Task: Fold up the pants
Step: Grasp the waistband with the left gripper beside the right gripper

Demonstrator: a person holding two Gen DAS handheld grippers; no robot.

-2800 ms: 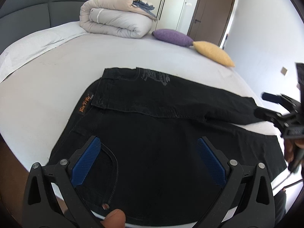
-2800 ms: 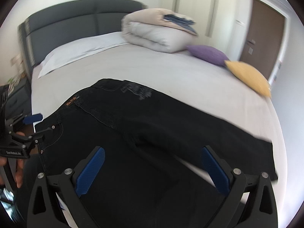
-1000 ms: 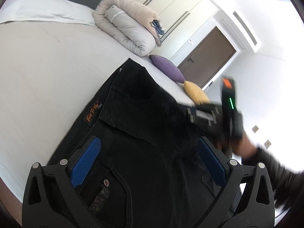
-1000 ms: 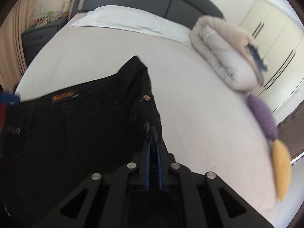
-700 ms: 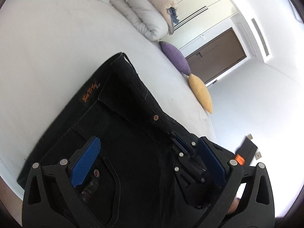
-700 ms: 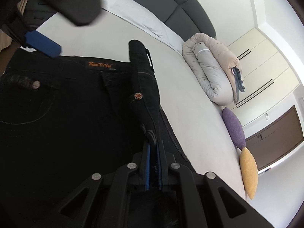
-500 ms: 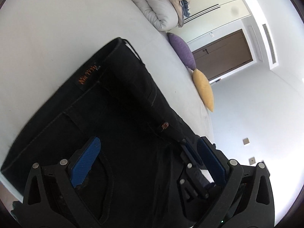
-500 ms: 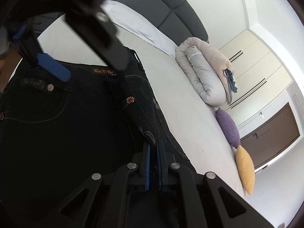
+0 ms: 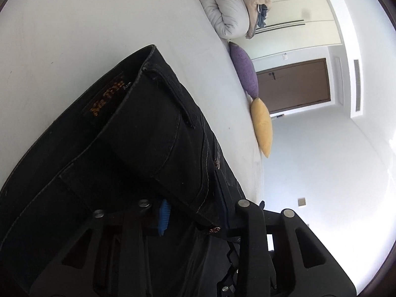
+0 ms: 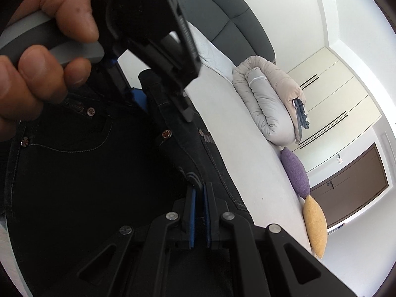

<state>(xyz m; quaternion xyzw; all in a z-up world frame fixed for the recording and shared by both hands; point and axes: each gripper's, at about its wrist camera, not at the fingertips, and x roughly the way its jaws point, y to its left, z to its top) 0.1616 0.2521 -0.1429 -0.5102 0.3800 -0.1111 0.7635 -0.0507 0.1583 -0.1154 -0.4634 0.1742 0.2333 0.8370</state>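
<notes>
Black jeans (image 9: 138,148) lie on the white bed (image 9: 99,24), with an orange waistband label (image 9: 106,96) and copper rivets. My left gripper (image 9: 193,210) is shut on the folded waistband edge; its blue pads press the denim. In the right wrist view the jeans (image 10: 74,173) fill the lower left. My right gripper (image 10: 199,198) is shut on a fold of the jeans further along. The left gripper (image 10: 148,94) and the hand holding it (image 10: 42,49) loom at the top left, clamped on the waistband.
A rolled beige and grey duvet (image 10: 269,99) lies at the head of the bed. A purple pillow (image 10: 295,173) and a yellow pillow (image 10: 315,225) sit at the far edge. A dark headboard (image 10: 235,19), wardrobes and a brown door (image 9: 294,84) are beyond.
My left gripper has closed on the waistband; it was open half a second ago. It has moved close beside my right gripper, which stays shut on the jeans.
</notes>
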